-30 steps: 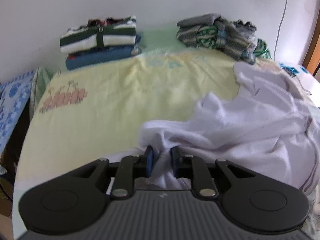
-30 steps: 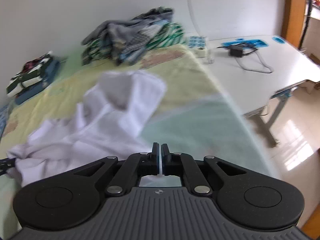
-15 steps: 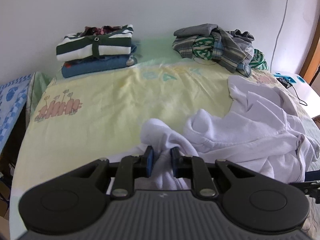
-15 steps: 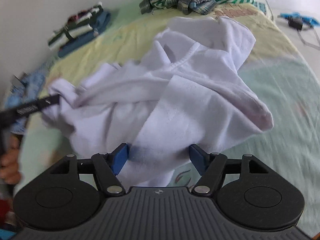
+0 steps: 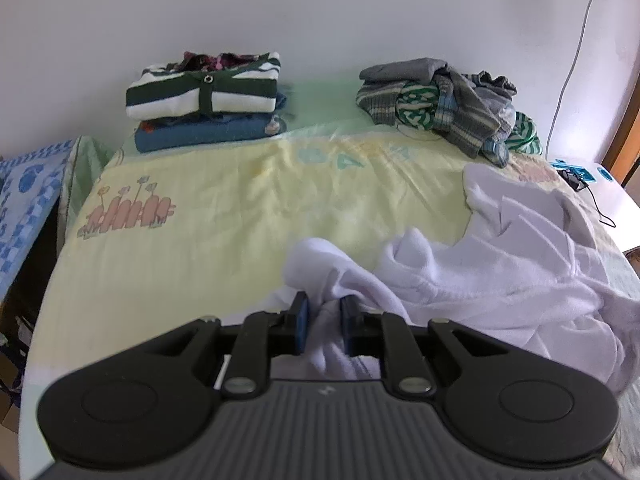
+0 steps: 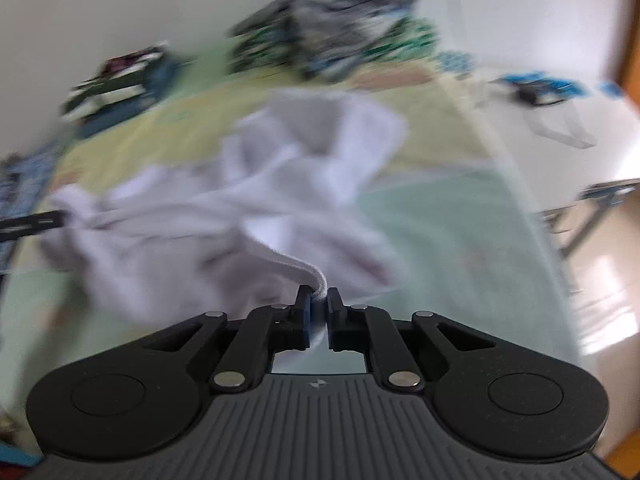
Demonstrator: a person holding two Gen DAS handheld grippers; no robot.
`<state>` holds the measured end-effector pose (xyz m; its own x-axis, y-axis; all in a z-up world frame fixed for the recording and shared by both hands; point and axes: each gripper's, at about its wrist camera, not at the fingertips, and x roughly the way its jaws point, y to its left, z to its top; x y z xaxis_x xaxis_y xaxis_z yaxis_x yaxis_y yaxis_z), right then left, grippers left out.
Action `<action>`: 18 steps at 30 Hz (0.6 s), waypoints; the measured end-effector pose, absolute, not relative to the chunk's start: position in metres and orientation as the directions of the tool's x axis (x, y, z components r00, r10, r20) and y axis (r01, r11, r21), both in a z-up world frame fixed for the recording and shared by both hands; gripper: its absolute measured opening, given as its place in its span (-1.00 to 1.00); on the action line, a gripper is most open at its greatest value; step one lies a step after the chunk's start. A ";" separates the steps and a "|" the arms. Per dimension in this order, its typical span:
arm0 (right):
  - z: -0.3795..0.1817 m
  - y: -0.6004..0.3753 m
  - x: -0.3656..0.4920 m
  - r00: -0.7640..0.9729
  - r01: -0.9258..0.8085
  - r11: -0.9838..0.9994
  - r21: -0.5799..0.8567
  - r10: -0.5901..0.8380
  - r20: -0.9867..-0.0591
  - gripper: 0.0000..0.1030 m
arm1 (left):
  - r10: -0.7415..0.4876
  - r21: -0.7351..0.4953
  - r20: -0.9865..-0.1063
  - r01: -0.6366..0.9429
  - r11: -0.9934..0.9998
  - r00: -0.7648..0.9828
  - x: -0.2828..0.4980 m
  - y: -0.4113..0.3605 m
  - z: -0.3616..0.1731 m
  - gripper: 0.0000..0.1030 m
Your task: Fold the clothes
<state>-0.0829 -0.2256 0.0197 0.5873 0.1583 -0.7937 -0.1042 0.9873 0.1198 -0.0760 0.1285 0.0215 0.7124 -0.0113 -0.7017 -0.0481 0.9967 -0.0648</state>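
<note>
The white garment (image 5: 500,280), some soft knit top whose exact cut cannot be made out while it is this crumpled, lies bunched on the near right part of the bed (image 5: 240,208), well short of the two piles against the wall. The left gripper (image 5: 323,322) has its fingers clenched on a gathered fold at the garment's left end, cloth bulging up between the blue pads. The right gripper (image 6: 319,308) has its fingers pinched almost together on a hemmed edge at the garment's near right side, a thin rope of fabric rising out of the grip (this view is smeared with motion, so finer detail of the hem is lost). With both ends held, the step in hand looks like the spreading-out that comes before any fold: the garment is gripped but not yet flat. The next move probably calls for drawing the two grippers apart and lifting enough to shake the bunching loose, then laying the cloth smooth on the open yellow stretch of bed beyond the garment. Farther back from the garment, a folded stack (image 5: 204,96) with a green-and-white striped cardigan on top sits at the left by the wall, and a heap of unfolded clothes (image 5: 444,100) sits to the right; a white desk (image 6: 568,128) stands past the bed's right edge.
</note>
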 end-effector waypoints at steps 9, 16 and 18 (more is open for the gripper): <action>0.009 -0.290 -0.071 0.588 0.097 0.995 -0.038 -0.088 -0.804 -0.88 | -0.022 -0.054 -0.719 -0.024 0.998 0.695 -0.074 0.121 0.017 -0.72; -0.008 -0.311 -0.073 0.541 0.171 0.977 -0.127 -0.200 -0.817 -0.79 | -0.008 -0.062 -0.752 -0.059 0.996 0.659 -0.075 0.131 0.002 -0.71; 0.007 -0.297 -0.073 0.618 0.076 0.997 -0.029 -0.070 -0.783 -0.55 | -0.017 -0.071 -0.754 -0.055 0.996 0.656 -0.074 0.132 0.003 -0.71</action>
<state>-0.0732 -0.2972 0.0071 0.6182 -0.0703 -0.7829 0.0763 0.9967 -0.0293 -0.0738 0.1315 0.0028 0.6562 -0.0170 -0.7544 -0.0554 0.9960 -0.0706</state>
